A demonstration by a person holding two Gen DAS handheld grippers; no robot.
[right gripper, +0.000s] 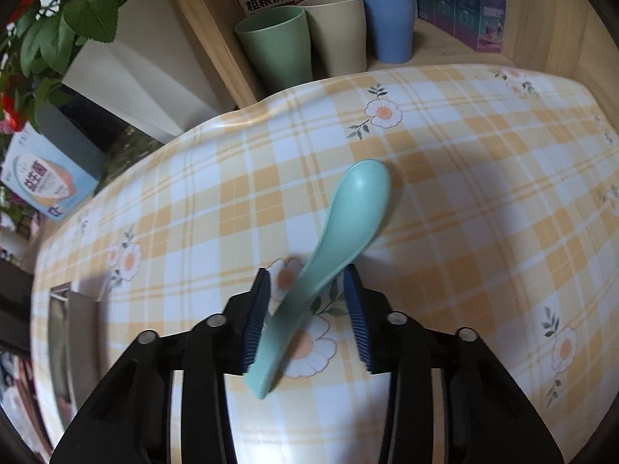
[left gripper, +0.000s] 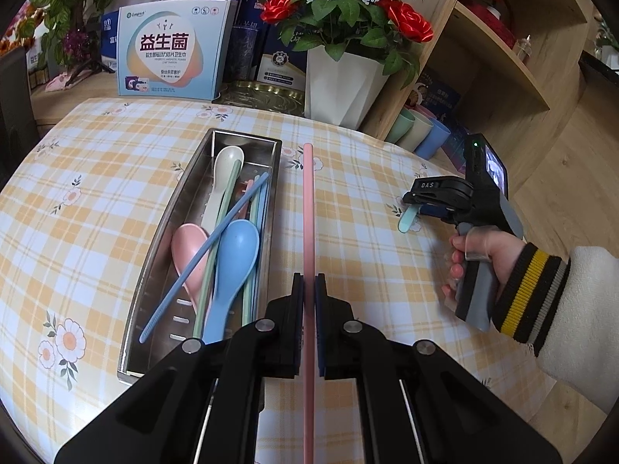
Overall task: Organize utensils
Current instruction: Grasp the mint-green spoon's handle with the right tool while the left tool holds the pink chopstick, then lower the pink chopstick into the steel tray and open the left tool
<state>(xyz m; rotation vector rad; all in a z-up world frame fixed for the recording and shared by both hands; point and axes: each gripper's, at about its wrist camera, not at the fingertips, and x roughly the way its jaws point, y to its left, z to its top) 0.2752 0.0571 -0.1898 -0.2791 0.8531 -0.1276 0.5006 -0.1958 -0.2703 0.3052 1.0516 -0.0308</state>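
Observation:
In the left wrist view my left gripper (left gripper: 309, 282) is shut on a long pink chopstick (left gripper: 308, 208), which points straight ahead over the checked tablecloth. Just left of it lies a steel utensil tray (left gripper: 182, 197) holding a white spoon (left gripper: 226, 166), a blue spoon (left gripper: 236, 247), a pink spoon (left gripper: 185, 247) and several chopsticks. At the right a hand holds my right gripper (left gripper: 416, 207) with a mint-green spoon (left gripper: 407, 221) sticking out of it. In the right wrist view that mint-green spoon (right gripper: 356, 201) crosses slantwise between the blue pads of my right gripper (right gripper: 307, 278), touching both.
A white vase (left gripper: 340, 89) of red roses and a printed box (left gripper: 170, 50) stand behind the tray. On a wooden shelf (left gripper: 503, 58) beyond the table's far right edge stand a green cup (right gripper: 271, 46), a beige cup (right gripper: 336, 31) and a blue cup (right gripper: 387, 19).

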